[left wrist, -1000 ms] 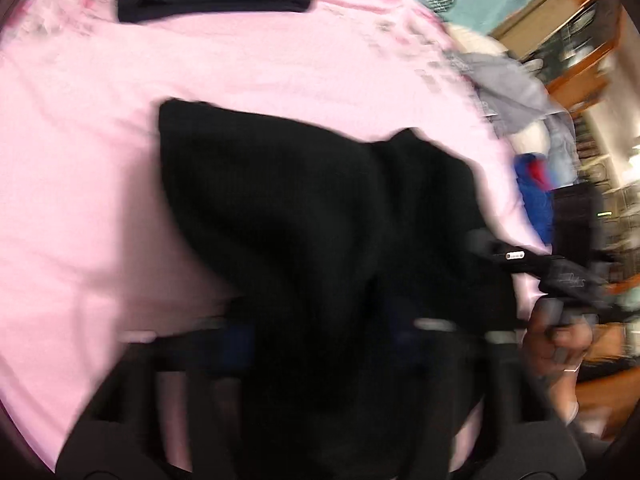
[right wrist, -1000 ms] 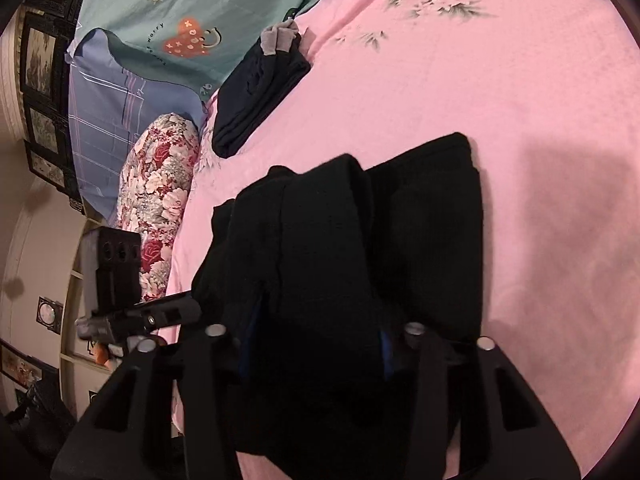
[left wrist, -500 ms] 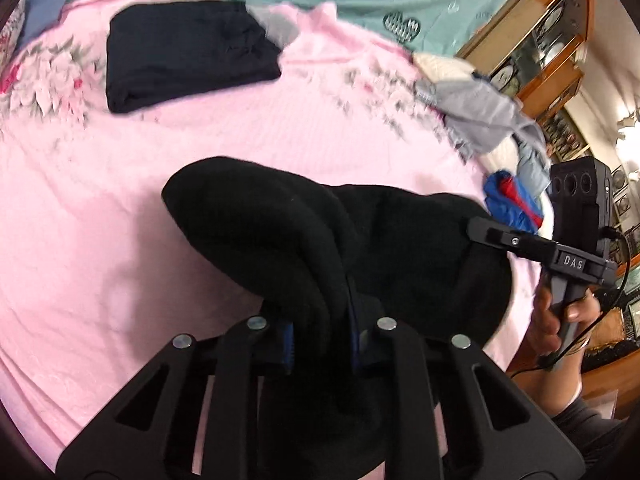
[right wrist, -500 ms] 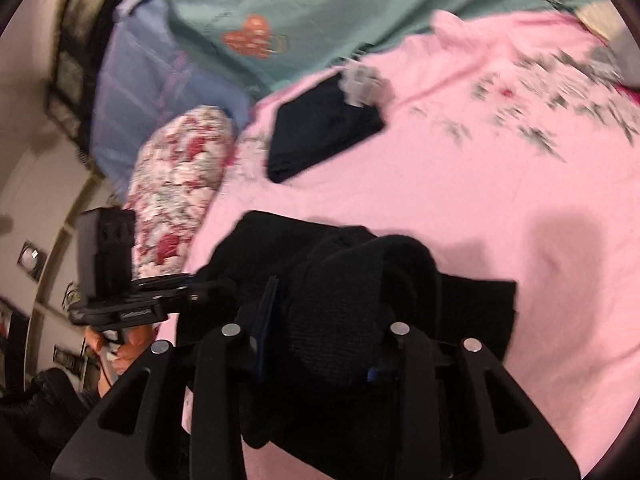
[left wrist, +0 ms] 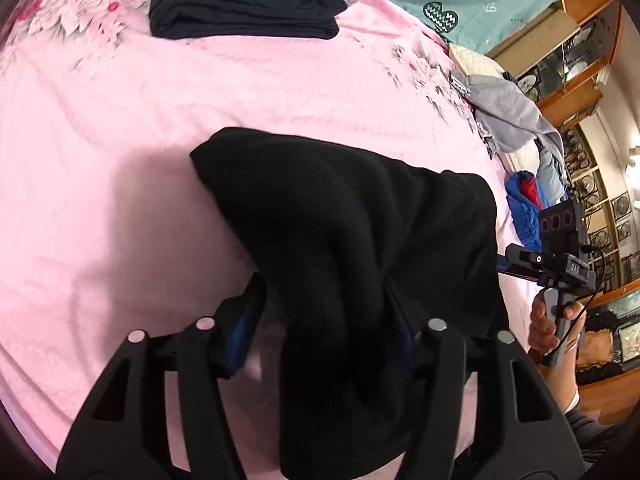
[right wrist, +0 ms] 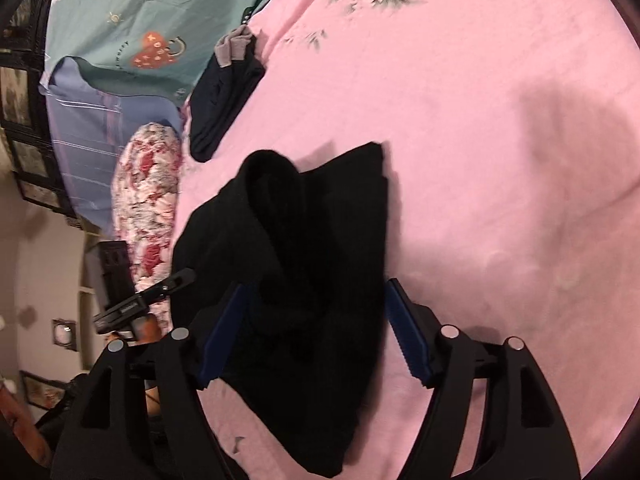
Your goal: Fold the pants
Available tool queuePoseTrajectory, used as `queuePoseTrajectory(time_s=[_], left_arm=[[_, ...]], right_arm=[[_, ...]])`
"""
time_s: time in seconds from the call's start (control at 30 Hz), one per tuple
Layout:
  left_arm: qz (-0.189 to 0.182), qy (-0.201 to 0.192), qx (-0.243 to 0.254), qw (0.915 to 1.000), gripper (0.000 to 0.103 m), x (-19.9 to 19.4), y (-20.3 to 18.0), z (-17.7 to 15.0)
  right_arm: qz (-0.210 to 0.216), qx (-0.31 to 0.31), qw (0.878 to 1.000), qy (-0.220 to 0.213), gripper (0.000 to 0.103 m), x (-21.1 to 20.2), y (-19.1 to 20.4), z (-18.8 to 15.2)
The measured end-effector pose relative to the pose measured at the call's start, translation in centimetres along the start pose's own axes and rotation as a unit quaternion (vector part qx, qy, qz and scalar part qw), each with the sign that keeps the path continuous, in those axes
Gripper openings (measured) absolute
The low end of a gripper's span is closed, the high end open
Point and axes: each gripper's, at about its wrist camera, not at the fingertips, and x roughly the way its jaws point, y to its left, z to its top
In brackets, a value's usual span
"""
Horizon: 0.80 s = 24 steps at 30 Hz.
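Note:
Black pants lie bunched and partly folded on the pink bedspread. My left gripper has its jaws opening; a thick fold of the pants hangs between the blue pads, loose on the left side. In the right wrist view the same pants run down between the fingers of my right gripper, whose jaws are also opening; the right pad stands apart from the cloth. Each view shows the other gripper at the bed's edge, the right one held by a hand.
A folded dark garment rests at the far side of the bed. Grey and blue clothes are piled at the right edge. A floral pillow and a teal sheet lie to the left. Wooden cabinets stand beyond.
Both grippers' jaws have widened from a tight pinch on the black cloth. The raised fold of the pants has sunk toward the bed.

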Motion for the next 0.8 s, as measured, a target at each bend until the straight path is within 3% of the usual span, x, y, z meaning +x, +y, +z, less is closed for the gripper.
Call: queuePoseTrajectory(time_s=[0.17,0.23,0.3,0.4,0.53,0.67,0.8], left_arm=[[0.007,0.008,-0.016,0.9998,0.066,0.7,0.2,-0.1],[0.008,0.006,-0.014,0.9999,0.066,0.5,0.1,-0.1],[0.008,0.005,-0.013,0.9999,0.067,0.4,0.1,-0.2],[0.006,0.006,-0.020,0.9998,0.067,0.4,0.2,-0.2],[0.009,-0.011,-0.026,0.9996,0.073,-0.7,0.1,-0.4],[0.034,-0.039,-0.026,0.9983,0.079,-2.3,0.6,-1.0],[0.041,-0.030,-0.044,0.9977,0.079,-1.8,1.4,-1.0]], right_arm=[[-0.012,-0.047,0.999,0.014,0.082,1.5,2.2,0.8],[-0.092,-0.090,0.992,0.000,0.082,1.3,3.9,1.3],[-0.123,-0.112,0.986,-0.024,0.082,0.0,5.0,1.4],[-0.103,-0.127,0.985,-0.051,0.082,-1.6,5.5,1.4],[-0.068,-0.130,0.989,-0.023,0.080,1.0,5.0,2.1],[-0.047,-0.132,0.990,0.027,0.059,4.6,5.4,2.1],[-0.064,-0.143,0.988,0.014,0.025,5.2,6.4,2.2]])
